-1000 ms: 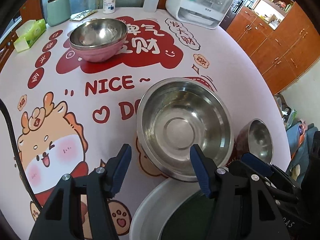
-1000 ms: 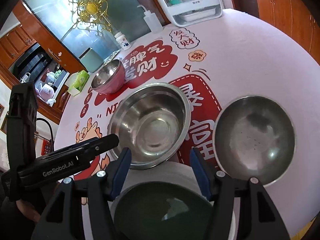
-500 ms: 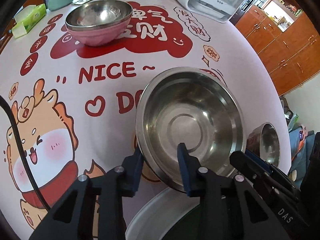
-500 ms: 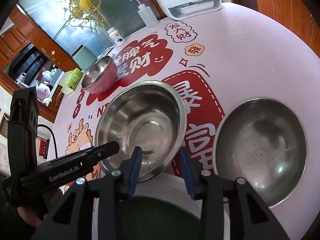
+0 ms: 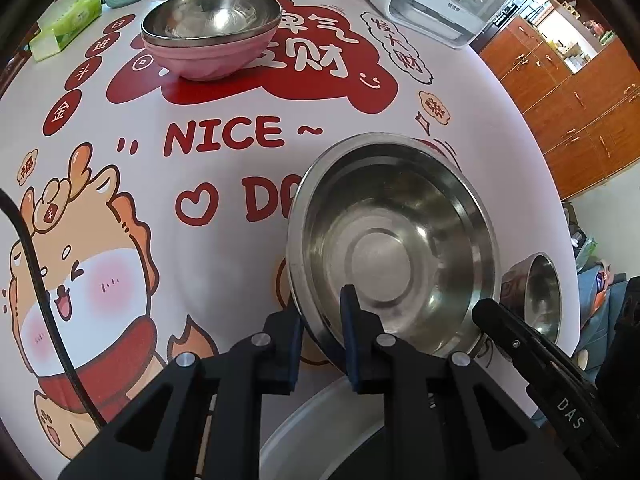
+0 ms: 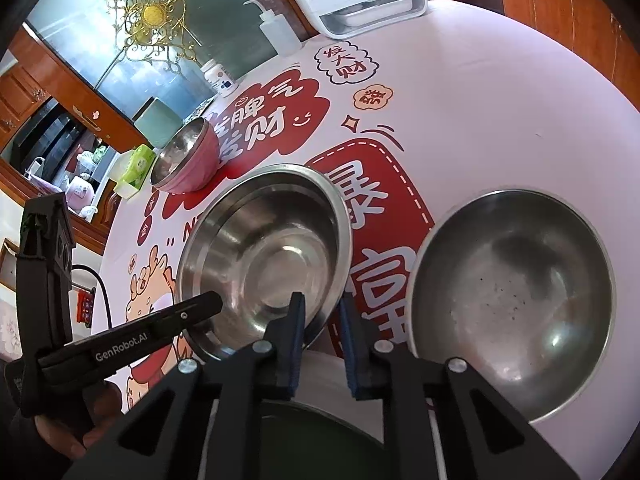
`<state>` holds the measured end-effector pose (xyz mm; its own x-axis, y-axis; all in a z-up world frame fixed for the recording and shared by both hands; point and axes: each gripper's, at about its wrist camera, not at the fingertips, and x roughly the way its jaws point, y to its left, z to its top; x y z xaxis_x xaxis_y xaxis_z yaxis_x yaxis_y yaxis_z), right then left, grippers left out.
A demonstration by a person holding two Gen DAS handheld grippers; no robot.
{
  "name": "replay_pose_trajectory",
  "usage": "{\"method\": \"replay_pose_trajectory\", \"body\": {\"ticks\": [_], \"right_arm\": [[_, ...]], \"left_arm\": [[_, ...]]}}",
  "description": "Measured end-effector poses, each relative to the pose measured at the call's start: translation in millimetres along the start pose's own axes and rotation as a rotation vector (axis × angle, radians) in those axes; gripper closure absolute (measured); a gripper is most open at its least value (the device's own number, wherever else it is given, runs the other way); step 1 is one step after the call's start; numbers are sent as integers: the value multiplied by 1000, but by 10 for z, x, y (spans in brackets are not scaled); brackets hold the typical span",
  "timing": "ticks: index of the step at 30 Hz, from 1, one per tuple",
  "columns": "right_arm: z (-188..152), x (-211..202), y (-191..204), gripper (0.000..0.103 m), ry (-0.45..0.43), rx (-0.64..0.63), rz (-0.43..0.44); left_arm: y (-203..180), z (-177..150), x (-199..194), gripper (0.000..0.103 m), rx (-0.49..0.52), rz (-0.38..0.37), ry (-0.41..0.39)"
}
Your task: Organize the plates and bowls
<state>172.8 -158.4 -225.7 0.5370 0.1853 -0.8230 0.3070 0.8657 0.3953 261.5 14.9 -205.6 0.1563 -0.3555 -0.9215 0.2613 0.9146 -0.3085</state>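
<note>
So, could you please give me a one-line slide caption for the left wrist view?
Left gripper clamps the near rim of the large steel bowl on the printed tablecloth.

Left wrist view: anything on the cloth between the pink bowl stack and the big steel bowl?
Nothing. In the left wrist view only bare printed tablecloth separates the pink bowl stack from the big steel bowl.

Big bowl centre of table; stacked bowls behind; wide bowl right.
</note>
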Motion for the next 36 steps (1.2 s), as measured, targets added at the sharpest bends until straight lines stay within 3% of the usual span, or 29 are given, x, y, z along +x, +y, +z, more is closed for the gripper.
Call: {"method": "replay_pose_trajectory", "body": {"ticks": [18, 36], "right_arm": [[-71, -219, 237, 86, -52, -79, 38], [-397, -582, 891, 86, -83, -267, 125]], "left_arm": [[43, -146, -421, 87, -1, -2, -88], [424, -728, -1272, 86, -63, 52, -220]]}}
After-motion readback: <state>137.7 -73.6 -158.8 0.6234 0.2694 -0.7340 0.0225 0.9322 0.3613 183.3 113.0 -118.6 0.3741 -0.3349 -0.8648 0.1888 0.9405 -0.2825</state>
